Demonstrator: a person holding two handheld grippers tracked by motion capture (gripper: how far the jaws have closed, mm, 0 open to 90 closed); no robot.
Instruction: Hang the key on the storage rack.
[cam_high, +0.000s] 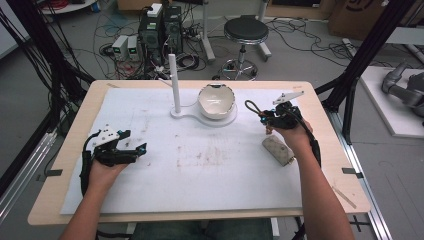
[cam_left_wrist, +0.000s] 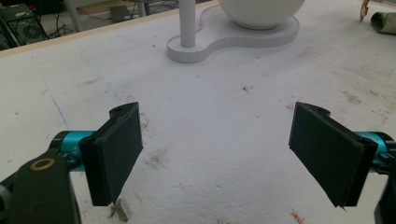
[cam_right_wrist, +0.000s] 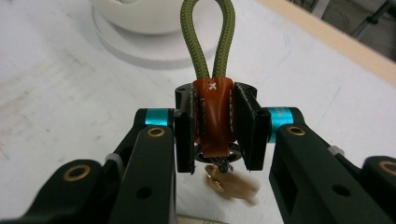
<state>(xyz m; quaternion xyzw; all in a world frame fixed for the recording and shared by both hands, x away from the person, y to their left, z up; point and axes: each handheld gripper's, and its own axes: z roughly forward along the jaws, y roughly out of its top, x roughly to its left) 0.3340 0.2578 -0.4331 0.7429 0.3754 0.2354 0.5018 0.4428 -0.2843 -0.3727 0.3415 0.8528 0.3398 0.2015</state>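
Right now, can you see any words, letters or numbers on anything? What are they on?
"x": a small white cross mark on the brown leather tab of the green cord loop, which the right gripper clamps.
The cardboard box on the floor at the far right carries dark print, too cut off and blurred to read.
Nothing else has words or numbers I can read.

Open mat centre; post, bowl blocking far edge
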